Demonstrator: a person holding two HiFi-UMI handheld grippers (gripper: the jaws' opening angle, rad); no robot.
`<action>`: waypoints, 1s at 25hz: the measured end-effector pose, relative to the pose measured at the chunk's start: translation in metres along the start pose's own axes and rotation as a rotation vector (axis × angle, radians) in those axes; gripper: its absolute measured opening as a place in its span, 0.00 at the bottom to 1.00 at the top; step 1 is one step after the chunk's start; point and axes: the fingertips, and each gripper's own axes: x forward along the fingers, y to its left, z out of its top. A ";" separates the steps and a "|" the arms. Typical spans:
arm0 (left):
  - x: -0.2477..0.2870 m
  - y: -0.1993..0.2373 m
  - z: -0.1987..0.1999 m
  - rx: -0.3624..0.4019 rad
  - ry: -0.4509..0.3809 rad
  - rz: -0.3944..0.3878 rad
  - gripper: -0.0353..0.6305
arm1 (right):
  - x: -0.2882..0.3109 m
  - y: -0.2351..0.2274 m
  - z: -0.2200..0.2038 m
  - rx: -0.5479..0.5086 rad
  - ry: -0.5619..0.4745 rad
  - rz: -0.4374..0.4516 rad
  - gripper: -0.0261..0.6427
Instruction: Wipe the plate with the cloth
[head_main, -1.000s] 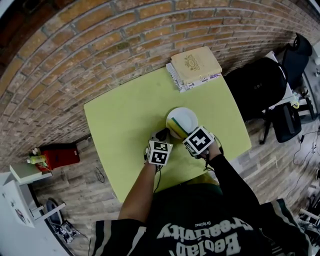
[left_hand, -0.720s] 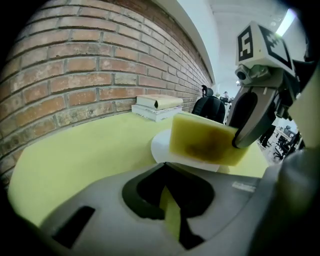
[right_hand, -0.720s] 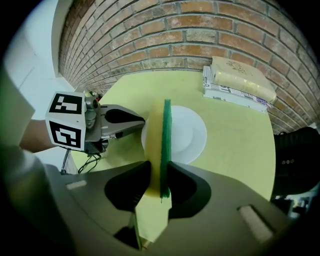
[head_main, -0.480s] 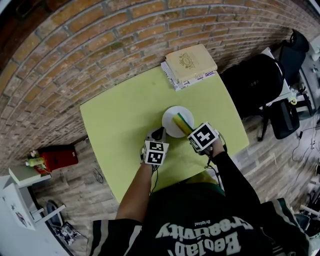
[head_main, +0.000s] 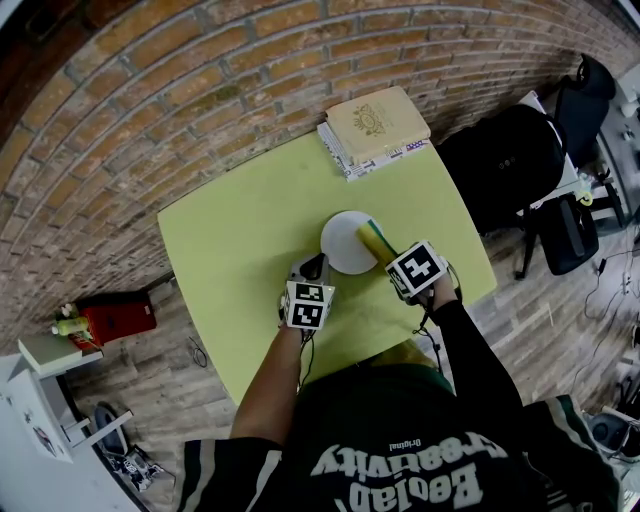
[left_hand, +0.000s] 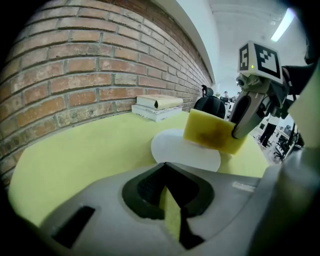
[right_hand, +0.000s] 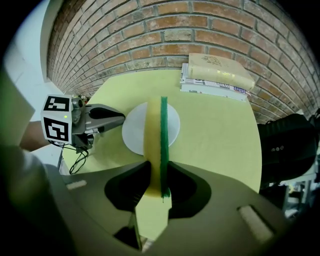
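A white plate (head_main: 343, 243) lies flat near the middle of the yellow-green table (head_main: 240, 220). My right gripper (head_main: 387, 252) is shut on a yellow sponge with a green scouring side (head_main: 375, 237), held on edge over the plate's right rim. In the right gripper view the sponge (right_hand: 155, 132) stands upright between the jaws, with the plate (right_hand: 134, 131) behind it. My left gripper (head_main: 318, 266) sits at the plate's near-left edge with its jaws together and nothing in them. The left gripper view shows the plate (left_hand: 182, 152) just ahead and the sponge (left_hand: 214, 132) above it.
A stack of books (head_main: 376, 127) lies at the table's far right corner by the brick wall. A black bag on a chair (head_main: 510, 170) stands right of the table. A red box (head_main: 115, 312) sits on the floor to the left.
The right gripper has carried the sponge from the plate's near-left part across to its right rim. The left gripper has stayed by the plate's near-left edge.
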 end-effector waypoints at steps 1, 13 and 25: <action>0.000 0.000 0.000 0.000 0.001 0.000 0.07 | 0.000 -0.003 -0.001 0.004 0.000 -0.009 0.21; 0.000 0.000 0.001 0.002 -0.002 0.001 0.07 | -0.005 -0.025 -0.008 0.028 -0.006 -0.099 0.21; -0.004 -0.002 0.001 0.015 -0.033 -0.006 0.07 | -0.021 0.026 0.017 0.013 -0.167 0.059 0.20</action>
